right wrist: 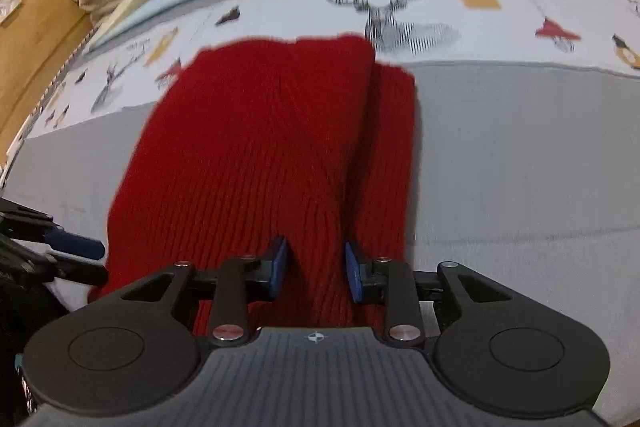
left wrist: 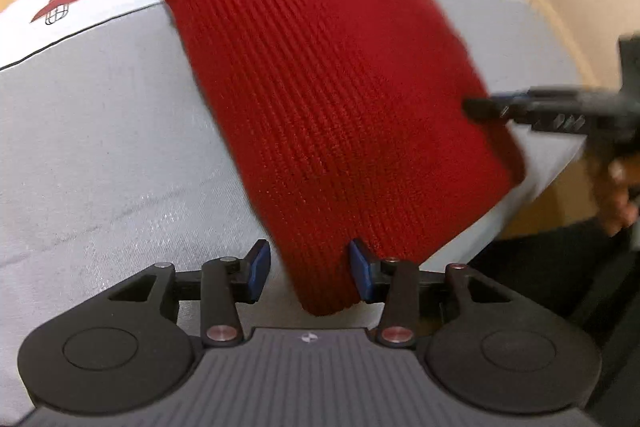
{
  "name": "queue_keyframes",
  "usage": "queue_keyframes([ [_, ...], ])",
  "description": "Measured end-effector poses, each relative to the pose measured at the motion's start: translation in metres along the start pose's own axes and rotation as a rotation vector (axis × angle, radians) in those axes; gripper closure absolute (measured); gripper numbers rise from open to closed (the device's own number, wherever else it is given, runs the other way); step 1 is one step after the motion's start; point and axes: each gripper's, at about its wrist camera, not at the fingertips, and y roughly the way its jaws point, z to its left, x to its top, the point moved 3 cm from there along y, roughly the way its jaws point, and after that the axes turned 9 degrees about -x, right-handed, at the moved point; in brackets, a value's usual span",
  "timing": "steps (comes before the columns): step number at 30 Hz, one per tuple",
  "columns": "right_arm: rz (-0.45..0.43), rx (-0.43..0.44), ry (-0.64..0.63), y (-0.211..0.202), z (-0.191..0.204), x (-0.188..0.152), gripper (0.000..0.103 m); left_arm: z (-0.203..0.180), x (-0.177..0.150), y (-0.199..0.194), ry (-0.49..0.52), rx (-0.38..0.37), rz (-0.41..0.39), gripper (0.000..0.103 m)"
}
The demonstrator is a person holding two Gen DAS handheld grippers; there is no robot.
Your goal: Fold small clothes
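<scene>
Blue pads of the right claw point(right wrist: 316, 273) stand apart, straddling a ridge of the red knit garment point(right wrist: 260, 155); the left claw point(left wrist: 308, 273) gapes over its near corner. Ribbed and already doubled, it lies on the patterned bed point(right wrist: 520, 155); folding seems nearly finished.

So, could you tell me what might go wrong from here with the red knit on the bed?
1. The left claw is open around only a corner of the red knit, so closing might pinch one layer.
2. The right claw is open over a raised ridge, which could slump and spoil the fold.
</scene>
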Motion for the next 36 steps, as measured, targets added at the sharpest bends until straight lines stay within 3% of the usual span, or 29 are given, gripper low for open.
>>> queue_keyframes([
  [4,0.021,0.012,0.007,0.003,-0.001,-0.003,0.071,0.002,-0.001,-0.004,-0.016,-0.005,-0.010,0.053],
  [6,0.009,0.019,0.035,0.001,-0.002,0.000,0.061,0.002,-0.001,-0.012,-0.029,-0.013,-0.026,0.053],
  [8,-0.018,0.028,0.107,-0.004,-0.010,0.004,0.053,0.002,0.003,-0.023,-0.031,-0.031,-0.041,0.043],
  [11,-0.060,0.065,0.192,-0.010,-0.020,0.010,0.050,0.009,0.017,-0.045,-0.042,-0.054,-0.084,0.028],
  [12,-0.063,0.076,0.216,-0.010,-0.023,0.012,0.041,0.013,0.023,-0.052,-0.049,-0.054,-0.099,0.025],
  [14,-0.047,0.084,0.249,-0.005,-0.028,0.015,0.029,0.026,0.040,-0.065,-0.071,-0.047,-0.128,0.024],
  [16,-0.011,0.093,0.277,0.005,-0.032,0.018,0.027,0.038,0.056,-0.073,-0.098,-0.051,-0.152,0.019],
  [21,0.091,0.111,0.354,0.031,-0.038,0.024,0.013,0.067,0.085,-0.064,-0.209,-0.136,-0.211,0.009],
  [23,0.111,0.112,0.361,0.037,-0.038,0.024,0.010,0.081,0.091,-0.047,-0.282,-0.184,-0.217,0.008],
  [26,0.127,0.138,0.380,0.046,-0.039,0.027,0.009,0.096,0.093,-0.017,-0.388,-0.220,-0.160,0.008],
  [30,0.149,0.163,0.384,0.059,-0.039,0.031,0.006,0.098,0.105,0.005,-0.395,-0.274,-0.145,0.008],
  [32,0.154,0.179,0.389,0.065,-0.039,0.033,0.006,0.100,0.111,0.015,-0.413,-0.295,-0.148,0.002],
  [36,0.139,0.183,0.393,0.069,-0.035,0.038,0.014,0.108,0.120,0.033,-0.448,-0.294,-0.156,0.000],
])
